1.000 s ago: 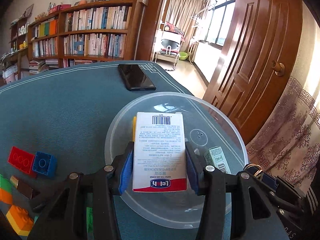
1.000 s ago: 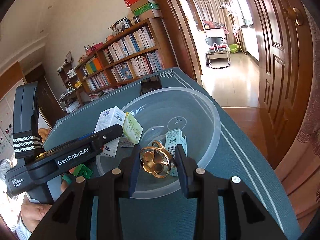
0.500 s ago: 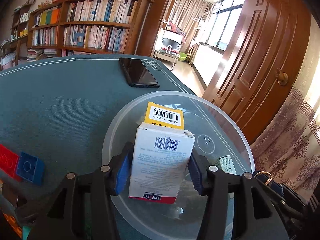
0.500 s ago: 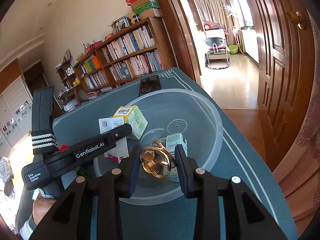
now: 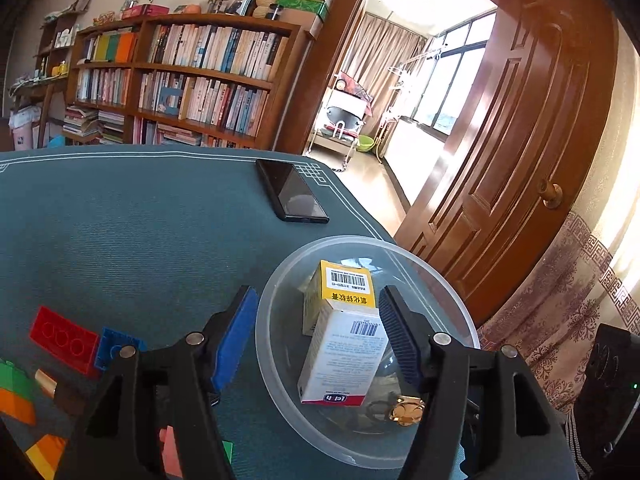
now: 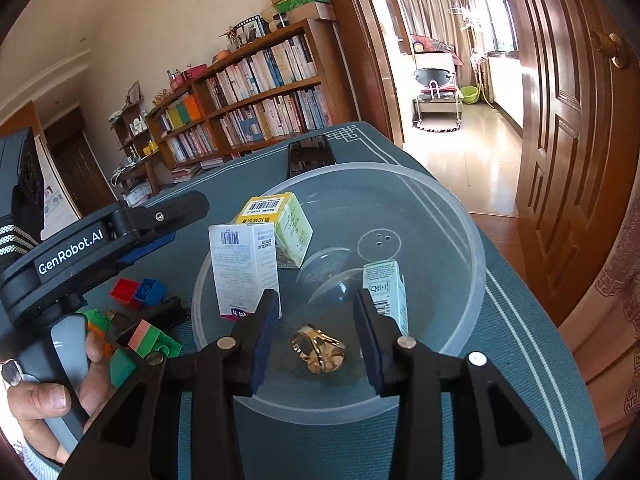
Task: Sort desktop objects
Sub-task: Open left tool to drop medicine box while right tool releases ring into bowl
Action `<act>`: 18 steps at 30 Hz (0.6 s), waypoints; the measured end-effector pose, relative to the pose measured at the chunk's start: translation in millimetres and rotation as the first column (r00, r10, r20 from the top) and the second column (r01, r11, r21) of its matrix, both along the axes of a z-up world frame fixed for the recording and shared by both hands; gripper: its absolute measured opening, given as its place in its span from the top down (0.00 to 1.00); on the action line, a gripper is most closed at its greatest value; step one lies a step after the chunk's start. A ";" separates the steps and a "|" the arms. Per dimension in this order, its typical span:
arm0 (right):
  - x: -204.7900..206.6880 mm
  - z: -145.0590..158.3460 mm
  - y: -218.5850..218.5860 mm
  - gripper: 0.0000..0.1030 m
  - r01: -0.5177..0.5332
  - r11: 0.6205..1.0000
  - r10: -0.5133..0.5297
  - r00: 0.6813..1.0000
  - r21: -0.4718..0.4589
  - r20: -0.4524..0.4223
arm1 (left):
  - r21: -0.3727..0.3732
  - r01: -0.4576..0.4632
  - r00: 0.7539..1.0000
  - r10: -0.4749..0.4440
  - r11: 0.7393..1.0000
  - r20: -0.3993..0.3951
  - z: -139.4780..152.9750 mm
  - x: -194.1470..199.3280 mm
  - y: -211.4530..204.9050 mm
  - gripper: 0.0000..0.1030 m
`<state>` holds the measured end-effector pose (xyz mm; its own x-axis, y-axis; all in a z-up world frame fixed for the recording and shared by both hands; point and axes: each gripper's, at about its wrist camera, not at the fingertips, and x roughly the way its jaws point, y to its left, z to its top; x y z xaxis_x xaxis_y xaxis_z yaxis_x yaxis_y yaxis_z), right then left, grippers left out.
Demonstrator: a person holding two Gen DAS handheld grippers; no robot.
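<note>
A clear plastic bowl (image 5: 448, 280) (image 6: 460, 216) stands on the green table mat. In it a white box (image 5: 344, 360) (image 6: 244, 264) leans on a yellow box (image 5: 344, 288) (image 6: 284, 228), beside a small white-green box (image 6: 386, 292) and a gold ring-shaped trinket (image 5: 406, 410) (image 6: 320, 350). My left gripper (image 5: 316, 320) is open and empty, raised over the bowl's left side. My right gripper (image 6: 316, 312) is open and empty, just above the gold trinket.
A black phone (image 5: 292, 196) (image 6: 310, 154) lies beyond the bowl near the table's far edge. Toy bricks, red (image 5: 64, 338), blue (image 5: 114, 346), green and orange, plus a brown-gold tube (image 5: 56, 390), lie left of the bowl. A wooden door and bookshelf stand behind.
My left gripper opened and let go of the white box, which now rests in the bowl. My right gripper opened and dropped the gold trinket into the bowl. Both grippers pulled back.
</note>
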<state>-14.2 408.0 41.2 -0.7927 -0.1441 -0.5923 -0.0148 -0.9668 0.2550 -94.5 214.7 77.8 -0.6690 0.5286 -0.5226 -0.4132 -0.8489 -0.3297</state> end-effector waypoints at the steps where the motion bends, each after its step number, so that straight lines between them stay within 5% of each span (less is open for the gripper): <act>1: -0.7 0.2 -2.1 0.58 -0.002 1.000 0.002 1.000 0.005 0.002 | 0.001 -0.005 1.000 0.005 1.000 -0.001 0.9 -0.9 -2.0 0.35; 13: -2.4 -10.5 -30.1 0.58 -0.040 0.999 0.039 0.998 0.031 0.052 | -0.060 -0.063 0.998 0.063 0.996 0.008 4.4 -6.6 -12.6 0.30; 16: 3.3 -11.3 -35.5 0.47 -0.046 0.998 0.044 0.998 0.032 0.054 | -0.064 -0.067 0.998 0.068 0.996 0.005 6.6 -4.2 -13.6 0.24; 18: 5.9 -10.1 -38.6 0.30 -0.046 0.998 0.045 0.998 0.036 0.048 | -0.073 -0.067 0.998 0.067 0.995 0.006 8.7 -3.2 -12.4 0.24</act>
